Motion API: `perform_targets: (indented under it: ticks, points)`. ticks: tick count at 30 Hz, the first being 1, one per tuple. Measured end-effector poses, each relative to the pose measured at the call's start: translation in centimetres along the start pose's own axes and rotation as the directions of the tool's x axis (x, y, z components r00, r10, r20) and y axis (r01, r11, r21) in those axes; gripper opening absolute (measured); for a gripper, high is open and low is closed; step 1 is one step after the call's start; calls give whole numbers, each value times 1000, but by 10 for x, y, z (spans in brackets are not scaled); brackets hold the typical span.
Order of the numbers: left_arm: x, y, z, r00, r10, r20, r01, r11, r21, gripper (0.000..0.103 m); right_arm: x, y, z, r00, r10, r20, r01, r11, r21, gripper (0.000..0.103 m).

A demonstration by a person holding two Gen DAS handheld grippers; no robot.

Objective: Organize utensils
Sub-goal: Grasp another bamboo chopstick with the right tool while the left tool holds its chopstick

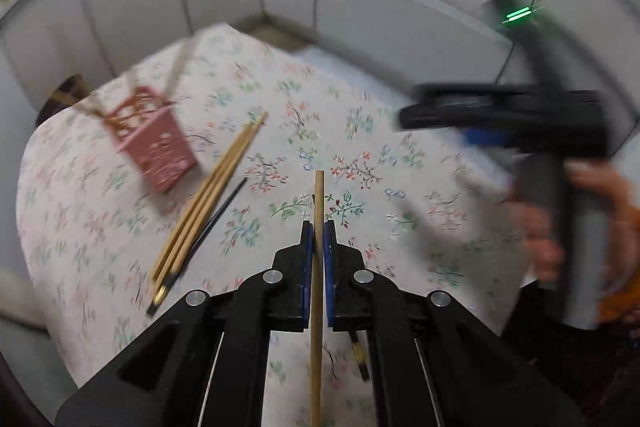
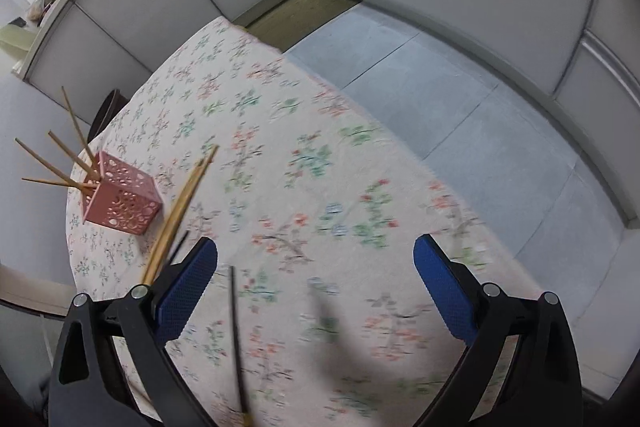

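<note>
The pink holder (image 1: 154, 143) stands upper left on the surface (image 1: 280, 99); the left tool (image 1: 318, 233), clamped on one wooden chopstick (image 1: 318, 267) pointing straight ahead, is nearer; the right tool (image 2: 316, 267) gapes empty over a dark chopstick (image 2: 236, 339)

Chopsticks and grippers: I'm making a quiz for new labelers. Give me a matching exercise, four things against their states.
1. left gripper
2. right gripper
3. pink holder
4. dark chopstick

a. lying on the floral tablecloth
b. open, holding nothing
c. shut on a wooden chopstick
d. standing with wooden chopsticks inside

Pairs: 1-c, 2-b, 3-d, 4-a
</note>
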State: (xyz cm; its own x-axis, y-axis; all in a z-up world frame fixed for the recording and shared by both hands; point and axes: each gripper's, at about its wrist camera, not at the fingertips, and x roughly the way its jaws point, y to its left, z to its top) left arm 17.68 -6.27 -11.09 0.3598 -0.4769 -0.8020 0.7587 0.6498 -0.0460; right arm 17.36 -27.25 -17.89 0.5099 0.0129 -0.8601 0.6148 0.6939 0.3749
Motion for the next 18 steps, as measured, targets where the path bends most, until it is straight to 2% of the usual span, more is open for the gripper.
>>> perform_targets:
  ticks: [1, 3, 4, 5, 6, 7, 8, 9, 10, 12, 15, 18]
  points:
    - [-15, -9, -7, 1000, -2, 26, 3, 1000, -18, 4, 5, 6, 1, 1000, 11, -13, -10, 1000, 11, 82]
    - [-42, -8, -18, 996, 6, 85, -3, 999, -42, 4, 28, 24, 8, 991, 74, -108, -67, 995, 67, 65]
    - [-58, -13, -23, 994, 10, 113, -5, 999, -46, 4, 40, 29, 14, 977, 126, -170, -108, 988, 113, 55]
    - [-70, -12, -29, 988, 12, 151, -4, 999, -54, 4, 60, 31, 19, 948, 201, -248, -152, 968, 202, 49]
    - [-78, -11, -32, 984, 13, 176, -3, 998, -59, 4, 77, 32, 23, 914, 284, -290, -198, 935, 294, 39]
    - [-93, -11, -36, 976, 19, 218, -4, 998, -67, 4, 86, 34, 27, 896, 336, -290, -236, 914, 330, 34]
    - [-102, -10, -39, 969, 21, 247, -2, 997, -75, 4, 91, 37, 31, 890, 362, -276, -264, 905, 335, 30]
    - [-108, -9, -41, 962, 21, 273, 1, 997, -80, 4, 94, 40, 34, 895, 362, -262, -273, 907, 321, 18]
    - [-110, -6, -47, 956, 21, 293, 4, 996, -84, 4, 98, 43, 37, 900, 358, -248, -278, 910, 306, 14]
    - [-121, 0, -51, 940, 17, 341, 18, 995, -100, 4, 106, 49, 43, 916, 325, -236, -258, 926, 275, 14]
    - [-130, 5, -53, 926, 12, 377, 28, 994, -102, 4, 118, 60, 51, 931, 269, -245, -213, 949, 233, 14]
    - [-137, 4, -55, 916, 1, 401, 38, 995, -89, 4, 131, 68, 62, 931, 242, -274, -183, 958, 222, 17]
